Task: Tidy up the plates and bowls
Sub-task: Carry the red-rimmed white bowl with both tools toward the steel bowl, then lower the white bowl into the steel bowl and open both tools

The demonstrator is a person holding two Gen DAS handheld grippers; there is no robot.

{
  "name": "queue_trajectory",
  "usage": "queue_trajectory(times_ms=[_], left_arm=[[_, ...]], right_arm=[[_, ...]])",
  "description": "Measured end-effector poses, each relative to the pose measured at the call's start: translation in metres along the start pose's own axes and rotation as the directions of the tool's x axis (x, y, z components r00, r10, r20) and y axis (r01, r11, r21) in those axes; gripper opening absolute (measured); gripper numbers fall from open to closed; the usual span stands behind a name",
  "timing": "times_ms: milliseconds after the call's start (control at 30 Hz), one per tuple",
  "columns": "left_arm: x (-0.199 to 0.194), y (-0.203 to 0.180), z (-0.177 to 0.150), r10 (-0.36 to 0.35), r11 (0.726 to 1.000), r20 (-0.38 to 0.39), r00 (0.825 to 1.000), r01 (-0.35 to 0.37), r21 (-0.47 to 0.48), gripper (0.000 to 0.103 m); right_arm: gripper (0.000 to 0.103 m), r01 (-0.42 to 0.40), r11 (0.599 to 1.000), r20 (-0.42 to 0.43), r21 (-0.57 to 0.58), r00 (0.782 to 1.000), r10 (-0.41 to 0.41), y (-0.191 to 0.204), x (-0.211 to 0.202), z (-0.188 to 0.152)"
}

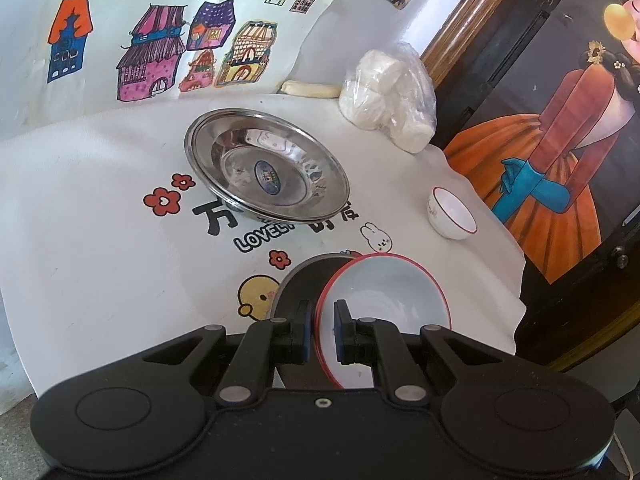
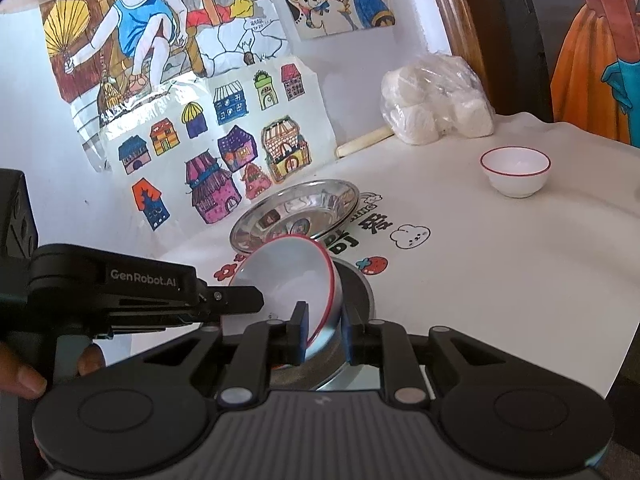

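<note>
Pinching the red-rimmed bowl [image 1: 384, 300] by opposite rim edges, our left tool [image 1: 322, 330] and right tool [image 2: 324, 334] held it tilted above a steel plate [image 2: 360, 292] just ahead; uneven release could have dropped it off the bench [image 1: 100, 240].

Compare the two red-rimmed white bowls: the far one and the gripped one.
The small red-rimmed white bowl stands upright, alone on the cloth; the larger red-rimmed white bowl is tilted on edge, clamped by the left tool over a grey dish. Both are empty.
</note>
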State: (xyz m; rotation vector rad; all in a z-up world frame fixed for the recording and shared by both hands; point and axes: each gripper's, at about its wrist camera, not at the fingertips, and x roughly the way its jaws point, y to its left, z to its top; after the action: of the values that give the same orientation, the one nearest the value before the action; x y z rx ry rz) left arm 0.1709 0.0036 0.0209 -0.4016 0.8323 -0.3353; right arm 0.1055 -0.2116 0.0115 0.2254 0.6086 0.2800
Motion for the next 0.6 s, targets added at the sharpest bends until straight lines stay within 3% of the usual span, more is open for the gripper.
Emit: queue_trajectory(times_ms=[600], left_arm=[[0.0004,-0.0013,0.0022,0.017,1.000,-0.007,1.000,-0.017,0.011,0.015]], right_arm=[[0.025,-0.008,1.000,-0.024,-0.003,1.000,0.008,0.0016,0.0015,0.0006]])
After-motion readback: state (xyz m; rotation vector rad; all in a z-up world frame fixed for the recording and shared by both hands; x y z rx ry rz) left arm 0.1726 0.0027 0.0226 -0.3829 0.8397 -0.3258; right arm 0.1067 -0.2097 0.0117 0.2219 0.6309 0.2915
